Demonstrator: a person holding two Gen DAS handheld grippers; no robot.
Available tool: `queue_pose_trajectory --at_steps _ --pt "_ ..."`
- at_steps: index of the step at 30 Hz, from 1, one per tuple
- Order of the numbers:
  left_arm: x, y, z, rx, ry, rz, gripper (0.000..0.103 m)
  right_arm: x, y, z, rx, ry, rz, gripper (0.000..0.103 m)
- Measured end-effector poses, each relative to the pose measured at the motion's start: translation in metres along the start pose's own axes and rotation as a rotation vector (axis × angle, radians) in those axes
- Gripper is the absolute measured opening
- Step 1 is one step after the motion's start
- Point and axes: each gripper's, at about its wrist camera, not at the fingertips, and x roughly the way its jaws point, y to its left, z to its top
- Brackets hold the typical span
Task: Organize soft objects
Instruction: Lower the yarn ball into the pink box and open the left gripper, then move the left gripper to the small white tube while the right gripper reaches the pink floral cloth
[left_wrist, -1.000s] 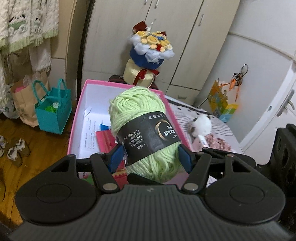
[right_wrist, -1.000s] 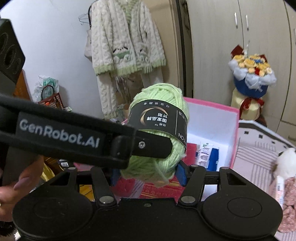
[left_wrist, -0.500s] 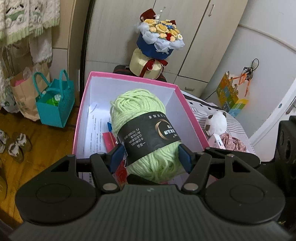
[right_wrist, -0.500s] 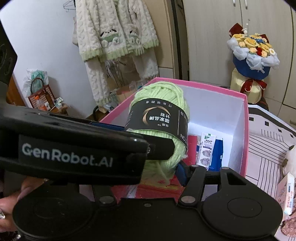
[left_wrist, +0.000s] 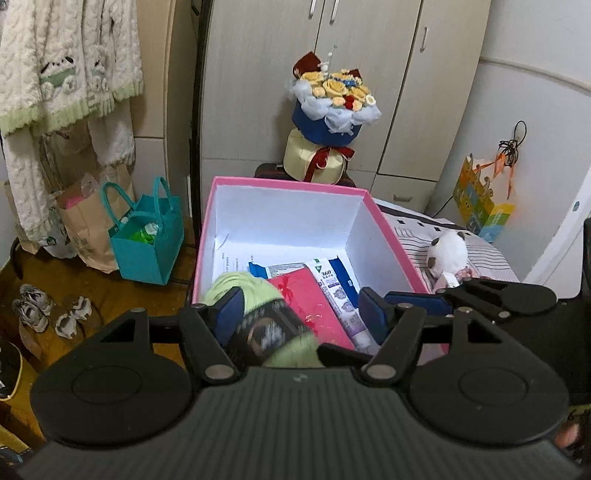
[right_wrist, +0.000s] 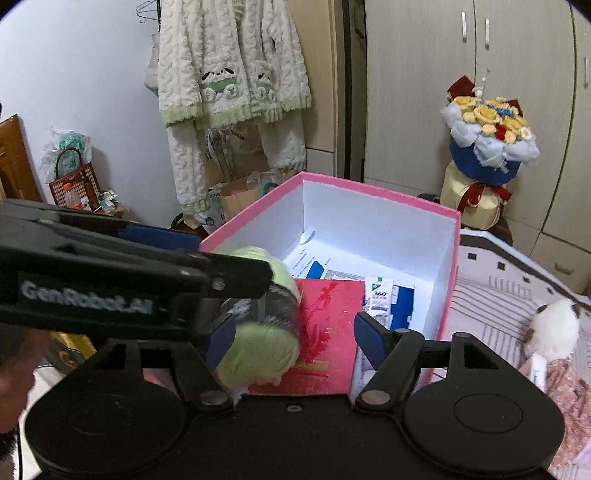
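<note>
Both jaws opening wide, left gripper (left_wrist: 301, 312) and right gripper (right_wrist: 295, 338) gripping nothing, blurred green yarn skein (right_wrist: 260, 332) loose between them, low inside pink box (left_wrist: 284, 182), bouquet (left_wrist: 332, 110) beyond.

a flower bouquet (left_wrist: 334, 105) stands before the wardrobe (left_wrist: 369, 55).

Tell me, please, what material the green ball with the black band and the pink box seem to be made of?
Green yarn skein: soft spun fibre, probably acrylic or wool; fuzzy matt surface, though blurred here. Its black band looks like glossy printed paper.
Pink box: seemingly stiff cardboard, matt pink outside and plain white inside; straight thin walls and sharp folded corners suggest it.
</note>
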Motion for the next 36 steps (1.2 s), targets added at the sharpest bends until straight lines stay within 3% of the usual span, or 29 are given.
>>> queue_pose_trajectory --at_steps 15,18,20,23,29,36 --pt "-0.081 -0.032 -0.011 0.120 -0.084 -0.028 0.076 -0.073 0.005 -0.016 -0.062 -0.051 -0.034 0.078" --pt "-0.091 -0.042 -0.015 0.139 -0.097 -0.057 0.076 -0.094 -0.003 -0.025 -0.055 -0.070 -0.010 0.078" --pt "-0.096 -0.048 -0.019 0.135 -0.105 -0.093 0.076 -0.112 -0.012 -0.037 -0.046 -0.105 0.049 0.081" --pt "-0.097 -0.059 -0.024 0.133 -0.109 -0.134 0.076 -0.138 -0.032 -0.057 0.005 -0.135 0.056 0.081" --pt "-0.085 -0.086 -0.032 0.147 -0.084 -0.191 0.076 -0.180 -0.075 -0.094 0.045 -0.154 -0.065 0.081" --pt "-0.046 -0.127 -0.029 0.162 -0.031 -0.253 0.076 -0.190 -0.130 -0.120 0.149 -0.177 -0.139 0.082"
